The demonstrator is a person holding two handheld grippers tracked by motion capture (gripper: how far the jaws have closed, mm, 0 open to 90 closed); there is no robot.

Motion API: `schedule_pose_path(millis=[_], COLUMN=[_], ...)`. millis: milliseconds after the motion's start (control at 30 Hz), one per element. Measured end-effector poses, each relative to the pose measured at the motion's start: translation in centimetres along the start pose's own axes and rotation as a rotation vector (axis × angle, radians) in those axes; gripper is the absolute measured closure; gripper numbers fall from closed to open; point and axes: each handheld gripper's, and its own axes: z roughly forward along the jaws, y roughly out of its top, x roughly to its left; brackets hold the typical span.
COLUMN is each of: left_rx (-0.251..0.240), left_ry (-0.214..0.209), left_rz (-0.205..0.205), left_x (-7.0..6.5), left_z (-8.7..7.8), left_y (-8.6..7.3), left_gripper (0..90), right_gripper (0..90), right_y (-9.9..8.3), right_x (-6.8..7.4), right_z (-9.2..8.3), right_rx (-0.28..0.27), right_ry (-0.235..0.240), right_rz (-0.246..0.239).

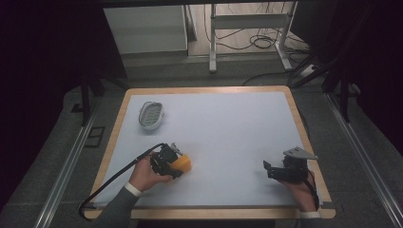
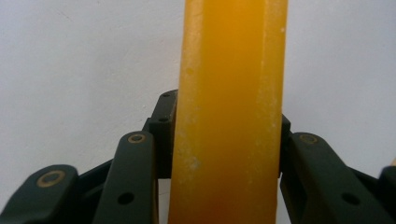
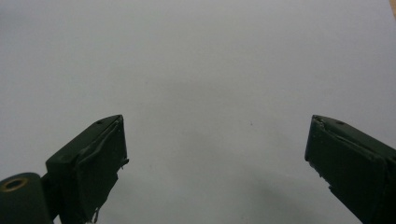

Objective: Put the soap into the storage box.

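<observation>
Nearest the person, the left hand comes in from the bottom edge with a grey sleeve and holds the left gripper low over the near left part of the white surface. Its jaws are closed on an orange block; in the left gripper view the orange block stands as a tall, slightly translucent bar pressed between both black jaws, with the pale surface behind it. A black cable trails from this gripper back toward the near left corner.

On the near right, the right hand holds the right gripper, which carries a grey three-cornered plate on top and points left across the surface. In the right gripper view its jaws stand wide apart with nothing between them, only bare white surface ahead.

Farther off, toward the far left of the surface, an oval white dish with a greenish ribbed inside lies well apart from both grippers.

Beyond the wooden far edge, white frame legs and loose cables lie on the floor
</observation>
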Motion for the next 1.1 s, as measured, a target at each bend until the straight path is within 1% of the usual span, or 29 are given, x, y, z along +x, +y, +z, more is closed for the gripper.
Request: schedule_pose_path(millis=[167, 267, 300, 400, 500, 600, 633, 667, 700, 733, 800, 933, 1100], left_rx=[-0.010, -0.017, -0.017, -0.041, -0.060, -0.094, -0.094, -0.108, -0.108, -0.117, -0.122, -0.137, -0.140], left_ry=[-0.004, -0.025, -0.025, -0.043, -0.043, -0.041, -0.041, -0.045, -0.045, -0.040, -0.031, -0.038, -0.035], left_rz=[-0.001, -0.008, -0.008, -0.019, -0.026, -0.044, -0.044, -0.051, -0.051, -0.061, -0.062, -0.064, -0.066], left_x=[0.0, 0.2, 0.2, 0.5, 0.9, 1.3, 1.3, 1.6, 1.6, 1.9, 2.0, 2.4, 2.7], left_z=[0.0, -0.2, -0.2, -0.7, -1.4, -2.3, -2.3, -2.8, -2.8, -3.1, -3.4, -3.8, -4.1], left_y=[0.0, 0.0, 0.0, 0.1, 0.1, 0.1, 0.1, 0.0, 0.0, 0.1, 0.3, 0.7, 0.8], left_gripper=[60.0, 60.5, 60.6, 60.6, 60.6, 60.6, 60.6, 60.6, 60.6, 60.6, 60.6, 60.6, 60.6], right_gripper=[5.6, 5.6, 5.6, 5.6, 5.6, 5.6, 5.6, 5.6, 5.6, 5.6, 5.6, 5.6, 5.6], right_y=[0.0, 0.0, 0.0, 0.0, 0.0, 0.0, 0.0, 0.0, 0.0, 0.0, 0.0, 0.0, 0.0], right_x=[0.0, -0.1, -0.1, -0.1, -0.1, -0.1, -0.1, -0.1, -0.1, -0.1, -0.1, -0.1, -0.2], right_z=[0.0, 0.0, 0.0, 0.0, 0.0, -0.1, -0.1, -0.2, -0.2, -0.2, -0.1, -0.1, -0.1], right_rx=[0.000, 0.003, 0.003, 0.003, 0.001, -0.001, -0.001, -0.002, -0.002, -0.005, -0.003, -0.002, -0.005], right_ry=[-0.001, -0.003, -0.003, -0.004, -0.004, -0.005, -0.005, -0.005, -0.005, -0.006, -0.007, -0.005, -0.008], right_rz=[-0.001, 0.002, 0.002, 0.004, 0.006, 0.006, 0.006, 0.008, 0.008, 0.009, 0.010, 0.005, 0.007])
